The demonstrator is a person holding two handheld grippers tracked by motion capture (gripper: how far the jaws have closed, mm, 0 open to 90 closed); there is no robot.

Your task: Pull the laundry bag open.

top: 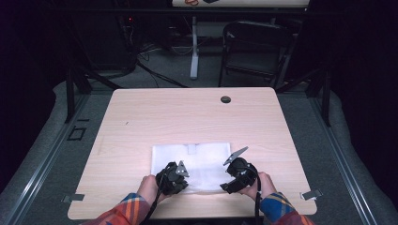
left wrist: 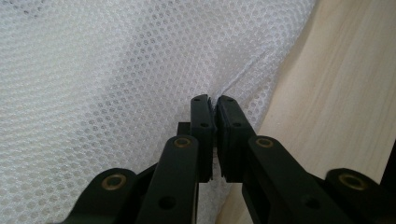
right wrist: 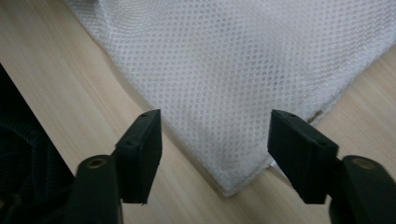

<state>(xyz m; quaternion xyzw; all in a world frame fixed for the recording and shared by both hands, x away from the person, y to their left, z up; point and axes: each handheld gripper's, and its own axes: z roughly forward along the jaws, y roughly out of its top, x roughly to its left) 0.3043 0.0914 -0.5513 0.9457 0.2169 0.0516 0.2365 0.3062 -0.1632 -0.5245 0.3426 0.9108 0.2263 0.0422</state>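
White mesh bag (top: pixel 191 167), left tongs (left wrist: pixel 215 103) pinching edge, right tongs (right wrist: pixel 215 140) apart

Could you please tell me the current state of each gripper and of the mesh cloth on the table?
Left gripper: jaws shut on the mesh cloth's edge.
Right gripper: jaws open, straddling a corner of the cloth.
Mesh cloth: lying mostly flat on the table, edge puckered at the left jaws.

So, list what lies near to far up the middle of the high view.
Near table edge → white mesh cloth → bare tabletop → black grommet → floor with cables → white post and chair.
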